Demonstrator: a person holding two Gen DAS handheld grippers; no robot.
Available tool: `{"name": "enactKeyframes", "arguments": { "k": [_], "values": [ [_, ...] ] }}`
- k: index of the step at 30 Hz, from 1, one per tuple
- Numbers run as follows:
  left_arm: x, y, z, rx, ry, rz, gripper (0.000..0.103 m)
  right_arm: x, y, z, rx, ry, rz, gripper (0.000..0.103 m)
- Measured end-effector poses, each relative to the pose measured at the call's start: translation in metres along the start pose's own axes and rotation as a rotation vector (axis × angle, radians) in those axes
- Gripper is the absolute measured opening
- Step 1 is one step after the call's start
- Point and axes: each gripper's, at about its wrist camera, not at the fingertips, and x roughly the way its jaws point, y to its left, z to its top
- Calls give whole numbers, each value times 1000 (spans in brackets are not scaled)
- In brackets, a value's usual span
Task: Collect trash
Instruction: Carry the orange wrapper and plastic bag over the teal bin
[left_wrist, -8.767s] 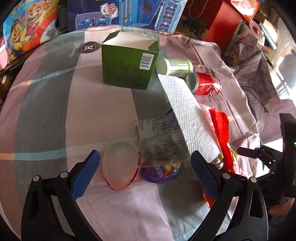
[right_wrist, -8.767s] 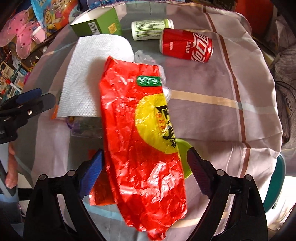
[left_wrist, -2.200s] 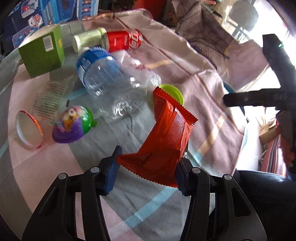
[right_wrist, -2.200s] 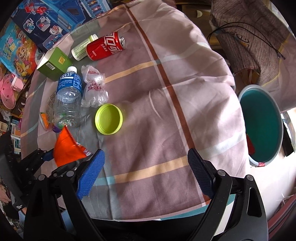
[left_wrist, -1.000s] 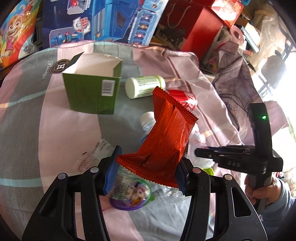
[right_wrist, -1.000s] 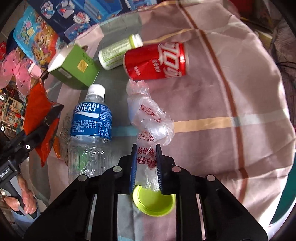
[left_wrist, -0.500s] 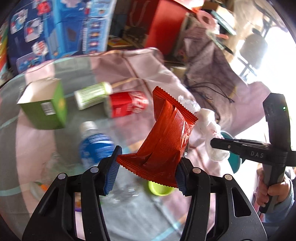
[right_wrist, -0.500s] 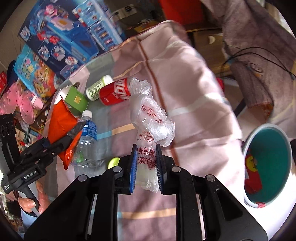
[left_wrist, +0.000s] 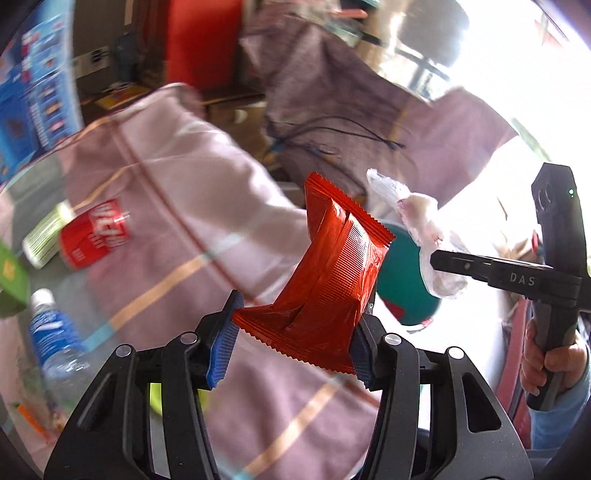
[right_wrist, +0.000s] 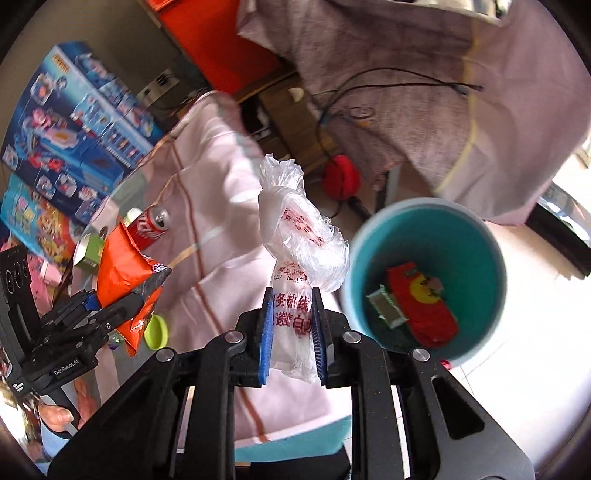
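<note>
My left gripper is shut on a red snack wrapper and holds it in the air over the table's right side. It also shows in the right wrist view. My right gripper is shut on a crumpled clear plastic bag with red print, held beside the teal bin. The bag also shows in the left wrist view. The bin on the floor holds a red and yellow wrapper.
On the pink checked tablecloth lie a red cola can, a small green-white bottle, a blue-labelled water bottle, a green box and a lime lid. Toy boxes stand behind.
Both grippers have swung right from the table toward the teal bin, carrying the wrapper and the bag. Earlier the right gripper closed on the plastic bag and lifted it off the cloth.
</note>
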Motion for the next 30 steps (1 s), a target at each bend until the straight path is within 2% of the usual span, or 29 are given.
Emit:
{"name": "enactKeyframes", "arguments": {
  "k": [8,15,30],
  "values": [
    [37,-63,12,104,62,-26,54,-22,-60,-4,93,-47,-11,18],
    [63,-89,14,145,117,-20,54,-19,-101,-13,153,-28,-10,18],
    [129,-139,26,216,218,-35,56,-8,-156,-24,243,22,-30,18]
  ]
}}
